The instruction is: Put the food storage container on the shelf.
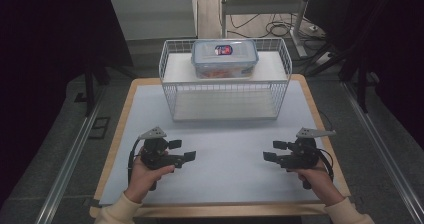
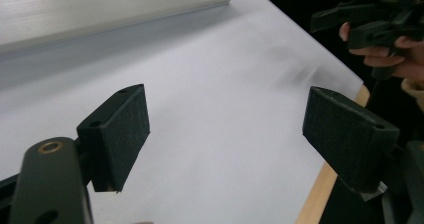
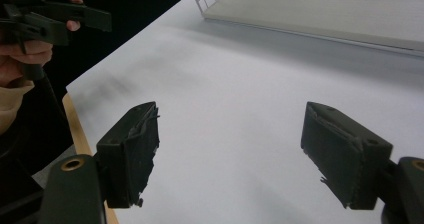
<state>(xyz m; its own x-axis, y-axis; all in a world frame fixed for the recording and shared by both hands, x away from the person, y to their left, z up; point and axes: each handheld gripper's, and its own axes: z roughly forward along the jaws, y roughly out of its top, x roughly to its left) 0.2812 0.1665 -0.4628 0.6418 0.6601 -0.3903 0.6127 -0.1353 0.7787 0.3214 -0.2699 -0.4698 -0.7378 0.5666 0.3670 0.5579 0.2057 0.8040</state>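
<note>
A white sheet covers the table [image 1: 220, 159]. At its far end stands a white wire basket [image 1: 225, 86] with a shelf; on the shelf sits a clear plastic box [image 1: 225, 58] with a blue-edged lid, something orange inside, not identifiable. At the near end, well apart from the basket, the left gripper [image 1: 182, 150] and right gripper [image 1: 272, 150] face each other above bare sheet. Both have jaws spread wide, nothing between them, touching nothing.
</note>
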